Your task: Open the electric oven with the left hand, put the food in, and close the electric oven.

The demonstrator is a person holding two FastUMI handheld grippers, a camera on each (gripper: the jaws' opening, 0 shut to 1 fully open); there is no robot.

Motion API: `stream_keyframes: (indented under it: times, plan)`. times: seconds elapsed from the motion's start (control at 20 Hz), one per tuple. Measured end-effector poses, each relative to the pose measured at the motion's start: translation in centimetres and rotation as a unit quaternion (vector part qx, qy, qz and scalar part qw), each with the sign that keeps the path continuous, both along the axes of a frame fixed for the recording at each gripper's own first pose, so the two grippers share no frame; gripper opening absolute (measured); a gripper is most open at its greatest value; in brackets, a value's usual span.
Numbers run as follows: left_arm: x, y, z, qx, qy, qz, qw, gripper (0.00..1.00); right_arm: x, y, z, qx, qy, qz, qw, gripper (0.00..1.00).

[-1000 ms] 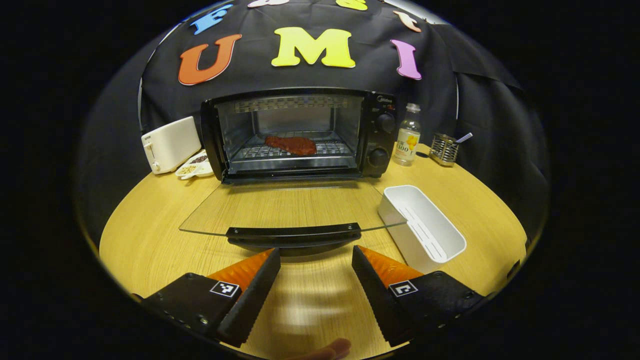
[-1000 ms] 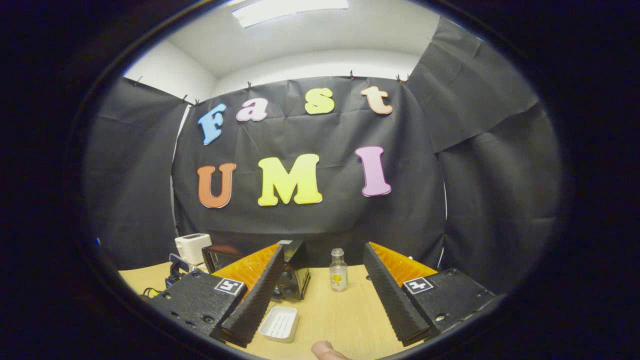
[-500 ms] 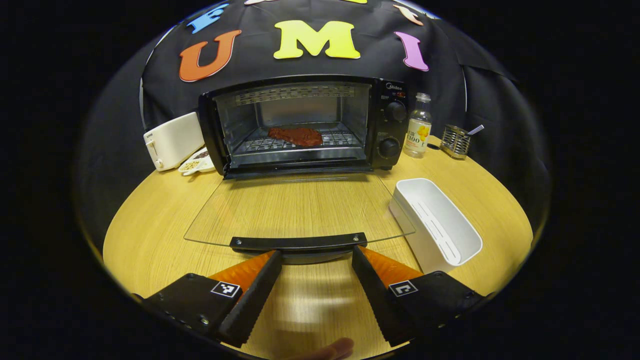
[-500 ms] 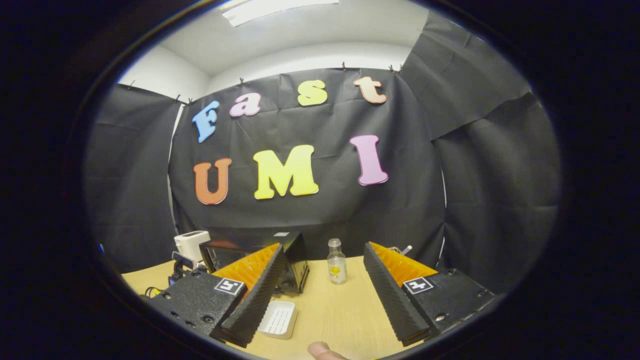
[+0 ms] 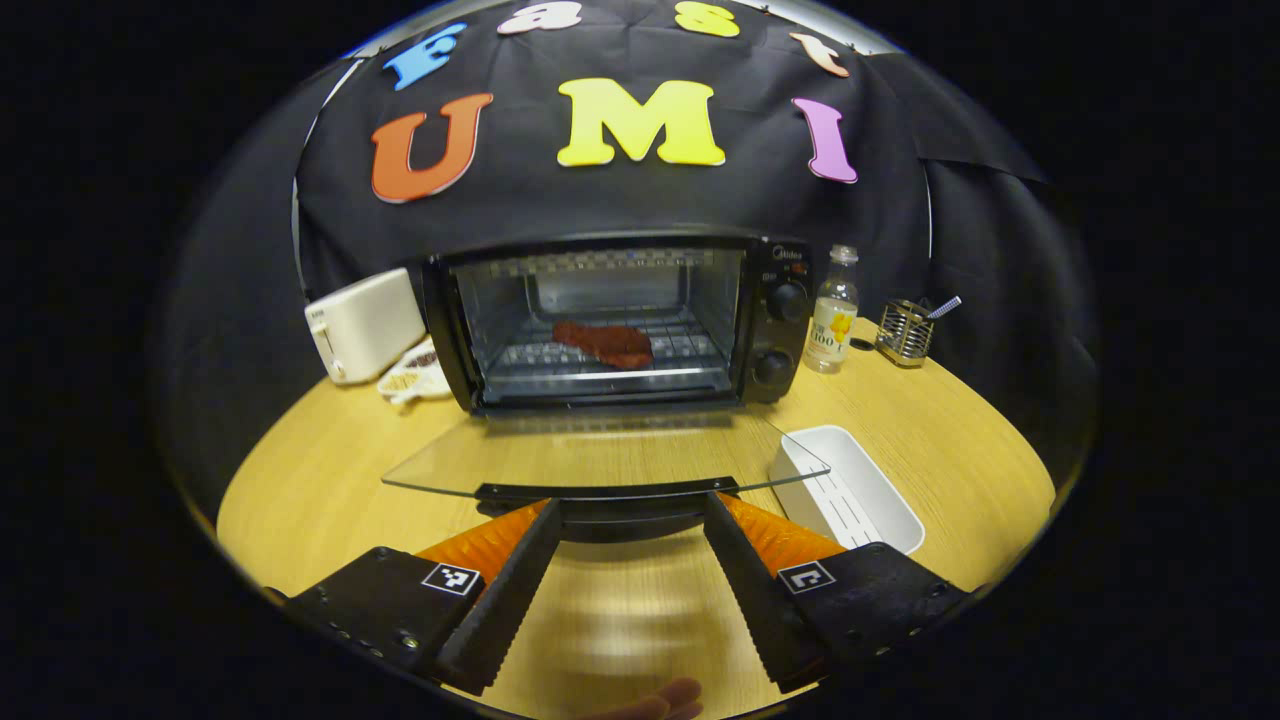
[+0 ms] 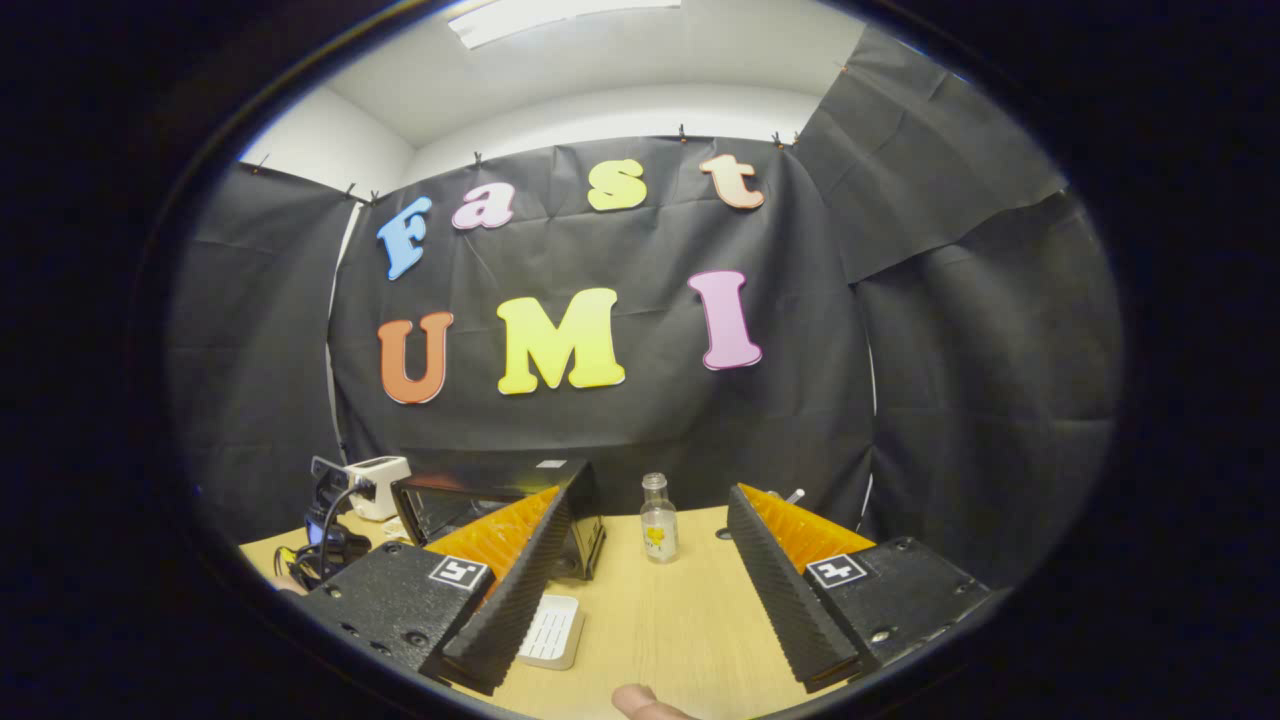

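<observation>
the oven [image 5: 620, 320] sits at the far side of the table [image 5: 320, 480]. its glass door [image 5: 600, 455] hangs wide open and flat. the meat [image 5: 603, 342] lies on the rack inside. the left claw [image 5: 632, 508] is wide open, holding nothing, its tips right at the door handle [image 5: 605, 491]. the right claw [image 6: 648, 520] is wide open and empty too, up above the table. a white tray [image 5: 850, 490] sits to the right of the door.

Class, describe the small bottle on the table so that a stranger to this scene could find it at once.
Start at the black electric oven at the back of the round wooden table. Right beside its two knobs stands the bottle. It is clear, with a pale label, taller and slimmer than the metal holder next to it.
</observation>
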State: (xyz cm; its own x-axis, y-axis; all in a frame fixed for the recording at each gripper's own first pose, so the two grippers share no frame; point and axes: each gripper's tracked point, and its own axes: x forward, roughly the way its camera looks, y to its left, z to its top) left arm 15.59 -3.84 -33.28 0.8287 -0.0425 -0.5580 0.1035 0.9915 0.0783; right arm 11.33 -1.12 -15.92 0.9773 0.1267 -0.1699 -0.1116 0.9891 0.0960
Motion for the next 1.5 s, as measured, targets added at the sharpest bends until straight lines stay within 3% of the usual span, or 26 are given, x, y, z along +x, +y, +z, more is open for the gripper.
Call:
stream_keyframes:
  times: [0.05,0.15,0.2,0.35,0.45,0.55,0.65,0.8,0.95,1.0,1.05,1.1,1.3,1.35,1.5]
  plan:
    - [0.3,0.0,0.1,0.000,-0.001,0.004,1.000,0.92,-0.2,-0.1,0.1,0.001,0.001,0.000,1.000,0.96]
    - [0.5,-0.1,0.6,-0.009,0.000,0.009,1.000,0.93,-0.7,-0.6,0.3,0.001,0.000,-0.004,1.000,1.00]
    - [0.8,0.0,1.1,-0.010,-0.004,0.008,1.000,0.93,-0.9,-0.9,0.4,-0.001,-0.001,-0.007,1.000,0.96]
    - [1.6,0.1,2.2,-0.009,-0.021,0.005,1.000,0.93,-1.5,-1.5,0.8,-0.015,-0.005,-0.012,1.000,1.00]
    - [2.3,0.0,3.1,-0.008,-0.032,0.002,0.999,0.94,-1.6,-2.3,1.0,-0.020,-0.007,-0.022,1.000,0.96]
    - [3.1,0.3,4.0,-0.004,-0.042,-0.003,0.999,0.93,-1.9,-2.5,1.2,-0.018,-0.007,-0.024,1.000,1.00]
    - [3.9,0.5,4.6,-0.011,-0.048,0.001,0.999,0.94,-2.1,-2.8,1.3,-0.016,-0.007,-0.025,1.000,0.96]
    - [4.7,0.1,5.5,-0.011,-0.051,0.001,0.999,0.94,-2.5,-3.6,1.5,-0.023,-0.011,-0.027,0.999,1.00]
    - [5.5,-0.3,6.2,-0.007,-0.056,-0.004,0.998,0.95,-2.8,-5.1,1.8,-0.032,-0.014,-0.043,0.998,0.96]
    - [5.8,-0.6,6.3,-0.006,-0.058,-0.008,0.998,0.95,-2.8,-5.6,1.7,-0.031,-0.011,-0.048,0.998,1.00]
    - [6.4,-0.9,6.3,-0.006,-0.057,-0.011,0.998,0.95,-3.0,-5.9,1.8,-0.028,-0.010,-0.051,0.998,0.96]
    - [6.5,-0.9,6.1,-0.003,-0.052,-0.009,0.999,0.95,-3.2,-6.1,2.0,-0.024,-0.010,-0.053,0.998,1.00]
    - [10.4,-1.1,8.2,-0.021,-0.096,-0.011,0.995,0.93,-3.9,-7.1,2.4,-0.019,-0.010,-0.062,0.998,1.00]
    - [11.5,-1.0,8.5,-0.028,-0.101,-0.012,0.994,0.93,-4.2,-7.1,2.6,-0.018,-0.010,-0.063,0.998,0.96]
    - [13.7,-0.1,9.8,-0.046,-0.105,-0.001,0.993,0.94,-5.2,-6.9,3.5,-0.018,-0.014,-0.060,0.998,1.00]
